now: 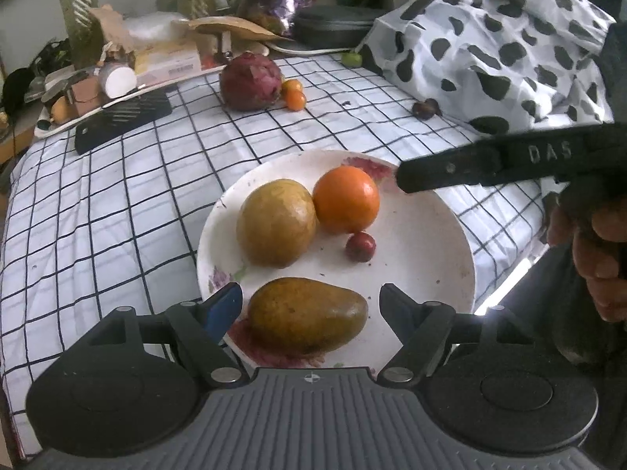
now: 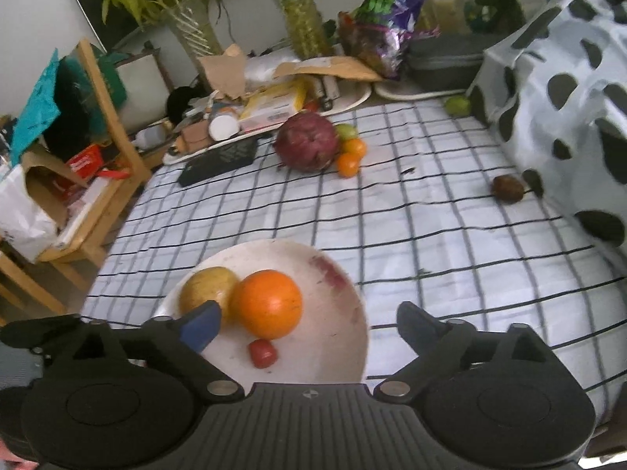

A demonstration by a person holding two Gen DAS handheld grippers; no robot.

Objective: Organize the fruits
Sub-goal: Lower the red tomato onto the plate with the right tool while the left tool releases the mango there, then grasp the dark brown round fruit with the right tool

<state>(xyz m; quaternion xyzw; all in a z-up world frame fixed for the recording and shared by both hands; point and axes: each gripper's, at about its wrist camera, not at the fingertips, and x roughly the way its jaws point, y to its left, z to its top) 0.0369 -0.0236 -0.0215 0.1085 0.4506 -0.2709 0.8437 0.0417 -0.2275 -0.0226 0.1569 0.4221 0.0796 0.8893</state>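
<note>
A white plate (image 1: 443, 243) (image 2: 333, 348) on the checked cloth holds a yellow-green round fruit (image 1: 276, 222) (image 2: 207, 288), an orange (image 1: 347, 199) (image 2: 268, 303), a small red fruit (image 1: 360, 246) (image 2: 262, 353) and a mango (image 1: 307, 315). My left gripper (image 1: 309, 301) stands open, its fingers either side of the mango with small gaps showing. My right gripper (image 2: 307, 313) hangs wide open over the plate's near side, nothing pressed between its pads; the small red fruit lies just below it. One of its black fingers (image 1: 450, 172) reaches over the plate's far right rim.
Further back on the cloth lie a large purple-red fruit (image 1: 250, 82) (image 2: 307, 147), small orange fruits (image 1: 294, 96) (image 2: 350, 156), a green fruit (image 1: 351, 58) (image 2: 457, 105) and a dark brown fruit (image 1: 425, 109) (image 2: 508, 188). A spotted bag (image 1: 490, 47) (image 2: 556, 90) fills the right; clutter lines the back.
</note>
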